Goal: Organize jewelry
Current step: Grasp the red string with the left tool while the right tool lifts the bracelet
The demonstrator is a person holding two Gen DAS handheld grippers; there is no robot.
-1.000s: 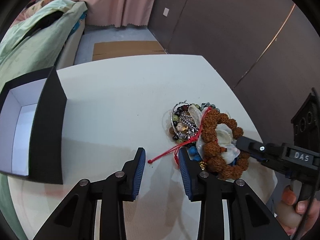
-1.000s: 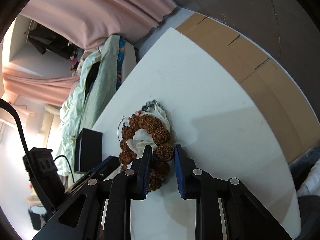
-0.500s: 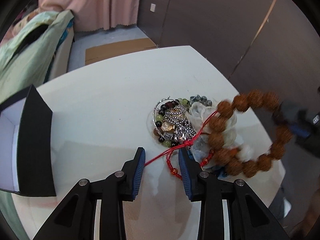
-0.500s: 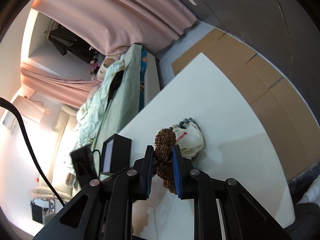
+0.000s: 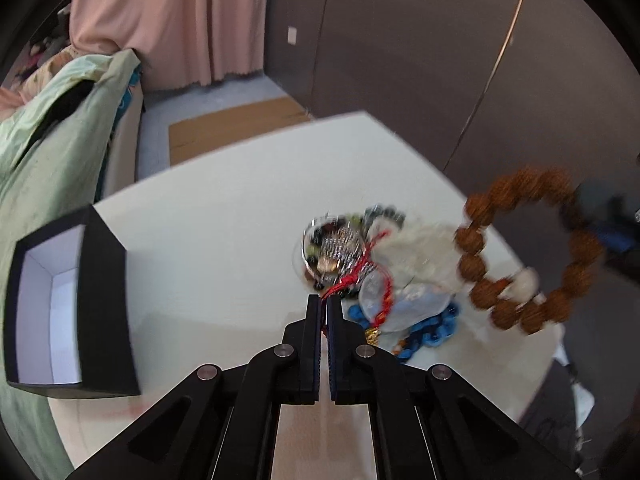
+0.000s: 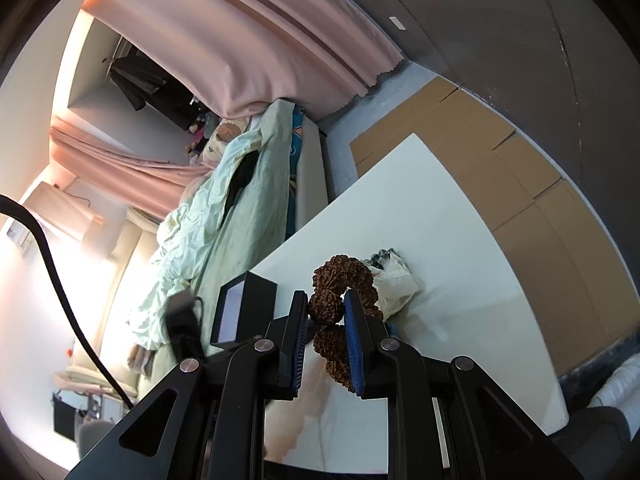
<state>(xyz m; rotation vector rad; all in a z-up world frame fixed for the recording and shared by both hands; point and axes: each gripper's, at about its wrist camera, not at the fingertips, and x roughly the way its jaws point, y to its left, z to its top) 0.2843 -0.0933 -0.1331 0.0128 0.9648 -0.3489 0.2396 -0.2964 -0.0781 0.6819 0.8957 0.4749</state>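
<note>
Left wrist view: left gripper (image 5: 324,300) has its 2 fingers pressed nearly together, pinching the red cord (image 5: 362,270) at the tips. Cord runs from the tips up into the jewelry pile (image 5: 360,264) on the white table (image 5: 224,216). Pile is motion-blurred; silver chain, dark and green beads, white pouch (image 5: 420,248), blue beads (image 5: 432,330) at the near edge can be made out. Brown bead bracelet (image 5: 528,252) hangs in the air right of the pile, clear of the table, blurred; what holds it is a dark blur at the right edge. Black box (image 5: 104,300) with white inside sits open at the table's left edge, well apart from the pile. Green bedding (image 5: 52,136) behind the box, pink curtain (image 5: 172,20) at the back, cardboard (image 5: 232,124) on the floor

Right wrist view: right gripper (image 6: 326,312) clamps 1 bead of the bracelet (image 6: 340,280) between its blue pads (image 6: 352,328); more beads loop above and below the fingers. Pouch (image 6: 394,284) lies on the table (image 6: 440,240) just behind the bracelet. Box (image 6: 244,304) stands left of the gripper. Bedding (image 6: 224,200) and curtain (image 6: 240,32) beyond
</note>
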